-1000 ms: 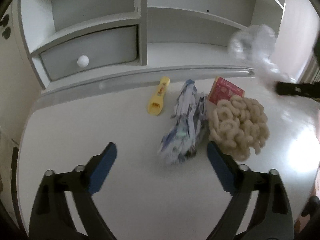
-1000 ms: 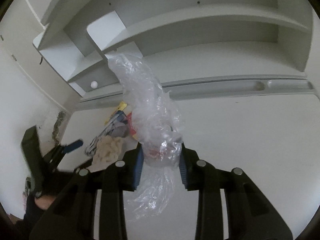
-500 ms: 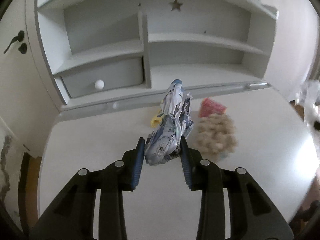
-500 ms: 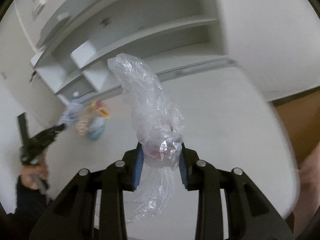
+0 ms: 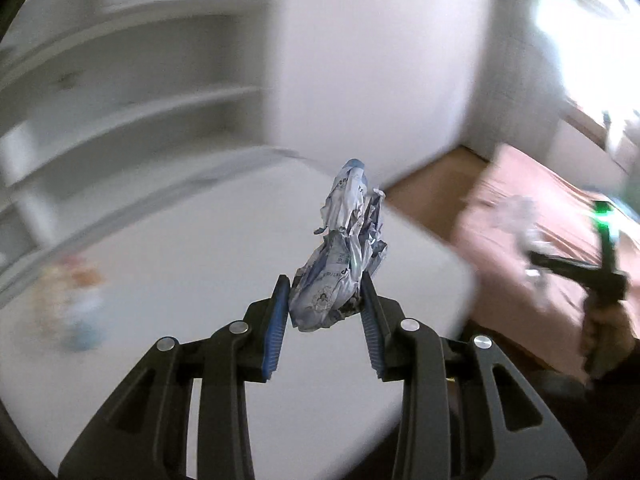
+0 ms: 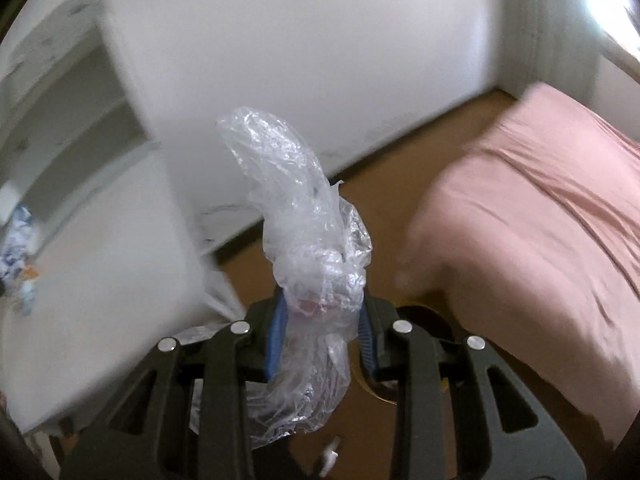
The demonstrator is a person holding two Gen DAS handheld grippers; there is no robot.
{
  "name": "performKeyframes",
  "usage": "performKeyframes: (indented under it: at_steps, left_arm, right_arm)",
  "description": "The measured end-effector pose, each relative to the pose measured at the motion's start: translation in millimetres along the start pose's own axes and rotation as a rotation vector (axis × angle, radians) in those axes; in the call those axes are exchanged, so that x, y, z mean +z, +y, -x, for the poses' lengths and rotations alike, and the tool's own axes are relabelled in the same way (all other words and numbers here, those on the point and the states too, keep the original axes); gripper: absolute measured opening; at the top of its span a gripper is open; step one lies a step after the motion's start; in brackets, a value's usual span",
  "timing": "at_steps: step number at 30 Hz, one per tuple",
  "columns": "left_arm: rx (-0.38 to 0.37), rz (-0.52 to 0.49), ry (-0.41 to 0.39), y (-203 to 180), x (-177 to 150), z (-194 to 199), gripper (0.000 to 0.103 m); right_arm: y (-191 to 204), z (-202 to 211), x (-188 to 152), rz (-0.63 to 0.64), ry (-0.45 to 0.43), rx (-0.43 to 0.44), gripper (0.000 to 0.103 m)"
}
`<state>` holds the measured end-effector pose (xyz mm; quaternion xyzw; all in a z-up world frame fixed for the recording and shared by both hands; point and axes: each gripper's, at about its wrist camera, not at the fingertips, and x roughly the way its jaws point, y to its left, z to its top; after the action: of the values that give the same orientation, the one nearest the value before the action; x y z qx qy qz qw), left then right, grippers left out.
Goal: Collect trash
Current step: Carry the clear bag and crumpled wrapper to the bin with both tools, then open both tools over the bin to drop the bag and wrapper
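My left gripper is shut on a crumpled blue-and-white wrapper and holds it in the air above the white desk. My right gripper is shut on a crumpled clear plastic bag and holds it off the desk's right edge, over the brown floor. The right gripper also shows in the left wrist view, far right and blurred, over the bed. The held wrapper also shows in the right wrist view, at the left edge.
Blurred leftover items lie on the desk's left part. A white shelf unit stands behind the desk. A bed with a pink cover is to the right. A round dark opening with a brass-coloured rim shows below the right gripper's fingers.
Both grippers have swung to the right, away from the shelf unit, each still holding its piece. The right gripper has passed beyond the desk edge towards the floor and bed.
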<state>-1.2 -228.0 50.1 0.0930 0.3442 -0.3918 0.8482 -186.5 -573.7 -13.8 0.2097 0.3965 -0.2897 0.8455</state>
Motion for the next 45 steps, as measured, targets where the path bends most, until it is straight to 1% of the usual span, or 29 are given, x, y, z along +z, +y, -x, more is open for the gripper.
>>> performKeyframes:
  at_steps: [2, 3, 5, 7, 8, 9, 12, 14, 18, 20, 23, 24, 27, 34, 37, 40, 43, 45]
  left_arm:
    - [-0.094, -0.048, 0.026, -43.4, 2.8, -22.1, 0.034]
    - [-0.136, -0.076, 0.04, -65.1, 3.3, -33.9, 0.034]
    - [-0.195, -0.113, 0.072, -106.0, 2.4, -59.7, 0.034]
    - [-0.252, -0.132, 0.112, -135.2, -0.3, -82.2, 0.034]
    - [-0.268, -0.138, 0.126, -143.8, -1.0, -90.6, 0.034]
    - [-0.281, -0.156, 0.139, -161.3, -2.6, -99.0, 0.034]
    - [-0.299, -0.218, 0.158, -195.6, -7.2, -124.0, 0.034]
    - [-0.32, -0.216, 0.185, -206.5, -8.0, -140.9, 0.034]
    - [-0.332, -0.183, 0.219, -220.8, -8.9, -170.7, 0.034]
    - [-0.329, -0.169, 0.235, -224.1, -13.1, -178.3, 0.034]
    - [-0.327, -0.169, 0.25, -226.0, -17.9, -186.3, 0.034]
    - [-0.327, -0.171, 0.256, -226.8, -18.6, -189.6, 0.034]
    - [-0.324, -0.172, 0.27, -231.9, -16.6, -199.0, 0.034]
    - [-0.316, -0.182, 0.311, -236.1, -25.2, -217.1, 0.034]
    - [-0.324, -0.208, 0.345, -247.5, -36.1, -233.9, 0.034]
    - [-0.32, -0.236, 0.384, -260.1, -48.3, -254.8, 0.034]
    - [-0.311, -0.245, 0.45, -274.4, -63.6, -288.0, 0.034]
    - [-0.306, -0.25, 0.469, -280.1, -69.2, -299.5, 0.034]
  right_arm:
    - [-38.9, -16.4, -10.2, -0.064, 0.046, -0.044, 0.031]
    - [-49.8, -22.5, -13.8, -0.085, 0.059, -0.059, 0.031]
    - [-74.2, -40.8, -24.6, -0.118, 0.105, -0.096, 0.031]
    - [-96.2, -57.2, -33.9, -0.143, 0.149, -0.129, 0.031]
    - [-101.7, -63.4, -36.4, -0.153, 0.166, -0.127, 0.031]
    - [-104.1, -68.9, -38.7, -0.159, 0.18, -0.127, 0.031]
    - [-121.6, -86.5, -46.3, -0.177, 0.217, -0.124, 0.031]
    - [-130.8, -94.9, -52.3, -0.209, 0.245, -0.103, 0.031]
    - [-137.6, -103.6, -54.7, -0.246, 0.266, -0.08, 0.031]
    - [-138.2, -107.4, -54.4, -0.255, 0.271, -0.072, 0.031]
    - [-135.7, -106.4, -51.4, -0.264, 0.253, -0.07, 0.032]
    - [-134.5, -107.5, -50.1, -0.267, 0.248, -0.066, 0.036]
    - [-132.5, -108.6, -48.2, -0.269, 0.24, -0.067, 0.064]
    - [-142.2, -101.7, -46.1, -0.317, 0.212, -0.073, 0.065]
    - [-149.5, -98.7, -46.2, -0.359, 0.2, -0.07, 0.065]
    - [-152.0, -93.5, -46.0, -0.373, 0.178, -0.086, 0.067]
    - [-155.1, -88.7, -46.9, -0.387, 0.164, -0.098, 0.069]
    - [-157.8, -86.0, -47.7, -0.398, 0.159, -0.098, 0.069]
